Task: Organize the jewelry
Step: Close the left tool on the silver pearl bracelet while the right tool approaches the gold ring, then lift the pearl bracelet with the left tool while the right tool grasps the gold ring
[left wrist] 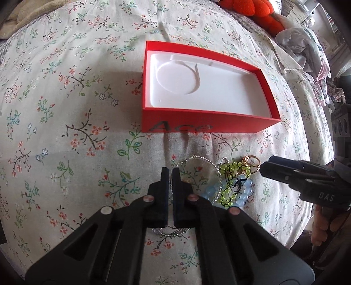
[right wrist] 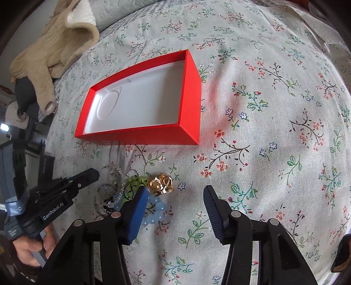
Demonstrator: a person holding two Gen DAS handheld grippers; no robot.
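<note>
1. Nearest us, our left tool [left wrist: 170,173] has its black fingers drawn together on the clear beaded chain bracelet [left wrist: 210,163], whose strand runs between the pads.
2. Our right tool [right wrist: 175,193] stands partly open with nothing between its blue-padded fingers; they straddle the right edge of the jewelry heap.
3. The heap lies on the floral bedspread [left wrist: 65,98] just beyond the tips: the chain loop on the left, a green bead bracelet [left wrist: 232,171] and a pale blue bead bracelet [right wrist: 153,210] tangled beside it, and gold rings [right wrist: 161,183] at the right end.
4. Farther off sits the open red cardboard box [left wrist: 210,125] with a white moulded insert, its long axis running left to right in the left view and its long side facing the heap.
5. Beyond it lie a beige quilted garment [right wrist: 54,43] and an orange plush toy [left wrist: 252,8].
</note>
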